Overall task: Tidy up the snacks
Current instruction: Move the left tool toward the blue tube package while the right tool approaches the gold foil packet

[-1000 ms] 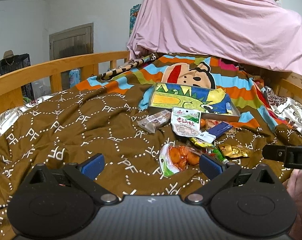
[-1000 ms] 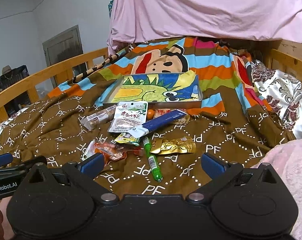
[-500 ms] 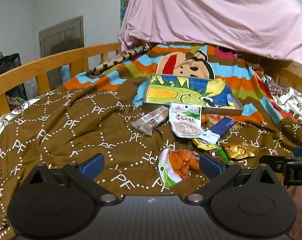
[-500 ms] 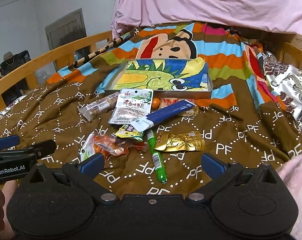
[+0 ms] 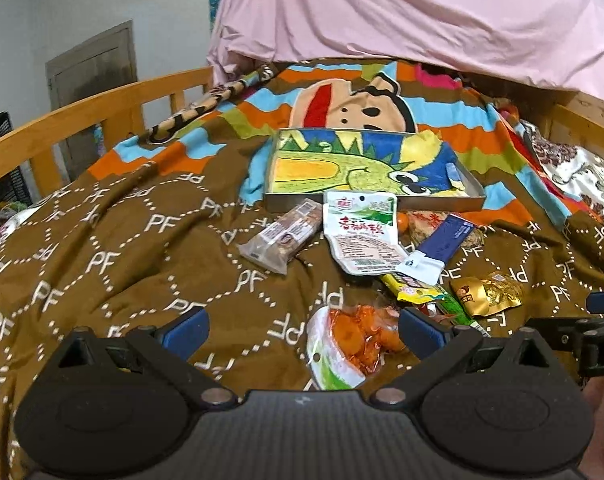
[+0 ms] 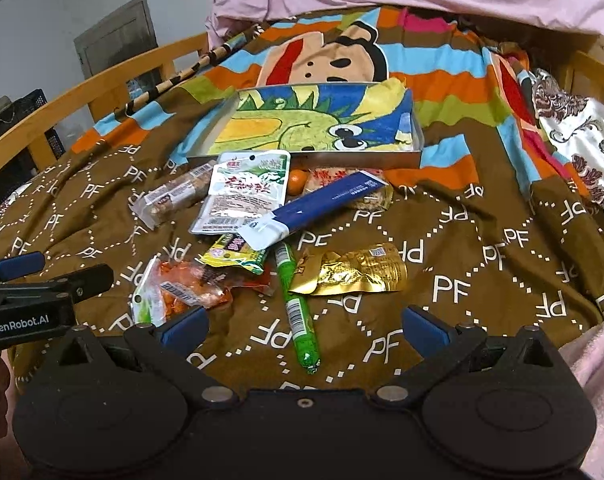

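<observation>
Several snack packets lie in a pile on a brown blanket in front of a shallow metal tray (image 6: 302, 159) lined with a dragon-print cloth. My left gripper (image 5: 302, 326) is open and empty, just short of an orange snack bag (image 5: 350, 340). My right gripper (image 6: 304, 326) is open and empty, over a green sausage stick (image 6: 296, 304), with a gold packet (image 6: 350, 270) beyond it. A white-green packet (image 6: 246, 192), a blue-white pack (image 6: 322, 204), a clear-wrapped bar (image 6: 174, 196) and a yellow packet (image 6: 234, 256) lie further off. The tray (image 5: 442, 202) also shows in the left wrist view.
A wooden bed rail (image 5: 82, 116) runs along the left. A pink sheet (image 5: 402, 12) hangs behind the tray. A floral cloth (image 6: 582, 140) and another rail lie at right. The left gripper's body (image 6: 30, 300) shows at the right view's left edge.
Both grippers have moved forward and lower toward the snack pile, so the packets look larger and nearer. Both stay open.
</observation>
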Available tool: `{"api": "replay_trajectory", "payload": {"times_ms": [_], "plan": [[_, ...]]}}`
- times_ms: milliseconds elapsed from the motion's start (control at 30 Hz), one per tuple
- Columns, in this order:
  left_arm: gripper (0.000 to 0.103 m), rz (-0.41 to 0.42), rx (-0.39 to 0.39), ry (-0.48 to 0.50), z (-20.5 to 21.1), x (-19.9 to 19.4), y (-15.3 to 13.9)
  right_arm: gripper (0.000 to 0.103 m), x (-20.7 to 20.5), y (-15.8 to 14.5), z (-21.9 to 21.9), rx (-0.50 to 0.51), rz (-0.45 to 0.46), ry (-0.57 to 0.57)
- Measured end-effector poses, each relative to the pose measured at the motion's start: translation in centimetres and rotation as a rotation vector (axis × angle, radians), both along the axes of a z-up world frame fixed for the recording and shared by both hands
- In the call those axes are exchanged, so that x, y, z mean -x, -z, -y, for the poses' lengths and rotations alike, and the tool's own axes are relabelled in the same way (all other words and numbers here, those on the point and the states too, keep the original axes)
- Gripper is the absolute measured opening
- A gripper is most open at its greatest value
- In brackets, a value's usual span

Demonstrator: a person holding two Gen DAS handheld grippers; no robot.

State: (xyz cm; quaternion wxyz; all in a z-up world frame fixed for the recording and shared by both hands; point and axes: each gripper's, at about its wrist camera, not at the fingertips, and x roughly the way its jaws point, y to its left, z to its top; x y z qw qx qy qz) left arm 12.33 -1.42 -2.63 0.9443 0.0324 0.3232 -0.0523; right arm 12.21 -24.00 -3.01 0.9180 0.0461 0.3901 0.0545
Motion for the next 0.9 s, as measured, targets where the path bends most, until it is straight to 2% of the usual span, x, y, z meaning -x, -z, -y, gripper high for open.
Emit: {"api": "replay_trajectory", "payload": {"times_ms": [300, 633, 767, 900], "plan": [[0.103, -0.016, -0.005, 0.053, 0.8, -2.2, 1.0, 0.103, -1.8, 0.4, 0.4, 0.005, -0.011, 0.006], [0.103, -0.037, -0.003, 0.203, 1.0, -4.0, 1.5, 0.103, -3.7, -0.1, 0.1, 0.086, 0.103, -0.106], [0.103, -0.053, -0.024, 0.286, 1.8, -4.6, 2.1, 0.103, -4.7, 0.0, 0.5, 0.074, 0.082, -0.131], [0.103, -0.080, -0.050, 0.360, 3.0, -5.6, 2.7, 0.103, -6.5, 0.6, 1.3, 0.022, -0.003, -0.141]]}}
